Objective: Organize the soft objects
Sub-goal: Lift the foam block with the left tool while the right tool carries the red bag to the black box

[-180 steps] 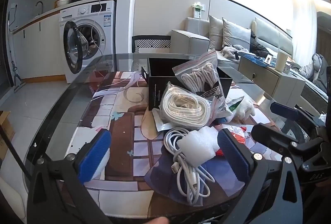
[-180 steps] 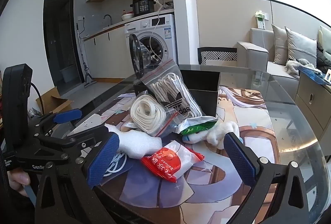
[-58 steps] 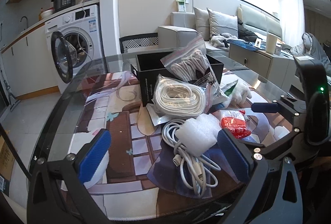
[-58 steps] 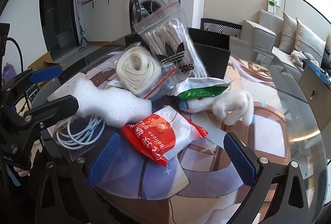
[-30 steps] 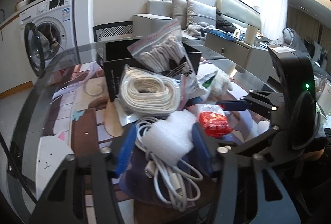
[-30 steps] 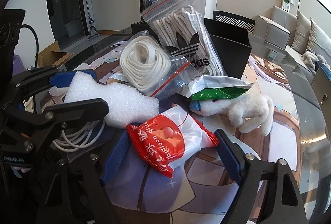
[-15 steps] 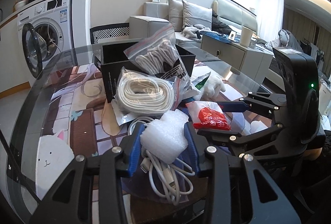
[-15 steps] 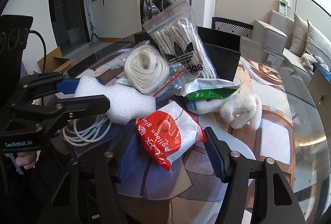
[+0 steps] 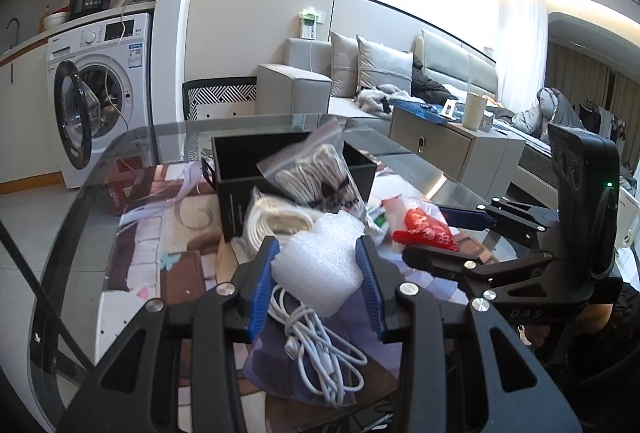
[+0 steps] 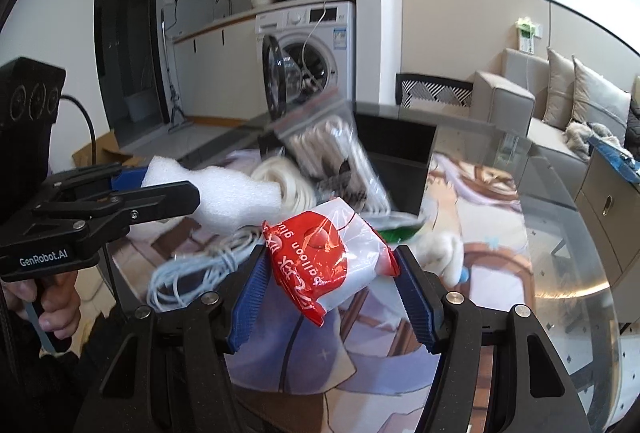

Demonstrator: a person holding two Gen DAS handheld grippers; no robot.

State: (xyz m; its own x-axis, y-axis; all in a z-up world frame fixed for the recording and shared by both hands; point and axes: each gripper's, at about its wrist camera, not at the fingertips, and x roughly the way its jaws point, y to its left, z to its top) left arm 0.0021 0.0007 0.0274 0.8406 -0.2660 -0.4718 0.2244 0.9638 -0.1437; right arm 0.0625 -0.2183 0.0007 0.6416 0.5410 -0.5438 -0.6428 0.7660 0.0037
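My left gripper (image 9: pixel 317 249) is shut on a white foam piece (image 9: pixel 320 269), held just above the pile on the glass table. In the right wrist view the same foam (image 10: pixel 228 193) sticks out of the left gripper (image 10: pixel 164 189). My right gripper (image 10: pixel 330 257) is shut on a red-and-white balloon packet (image 10: pixel 324 261), lifted and tilted. From the left wrist view the packet (image 9: pixel 420 227) hangs between the right gripper's fingers (image 9: pixel 464 215). A black open box (image 9: pixel 240 169) stands behind the pile.
A zip bag of white laces (image 9: pixel 316 173) leans on the box, with a bagged white rope coil (image 9: pixel 276 225) below it. A white cable bundle (image 9: pixel 316 345) lies under the foam. A white plush toy (image 10: pixel 444 253) and green packet (image 10: pixel 400 229) lie right. The table rim (image 9: pixel 80 217) curves left.
Both grippers have closed, the left on the foam and the right on the red packet, and both have risen, lifting these off the pile. The cable bundle stays on the table.
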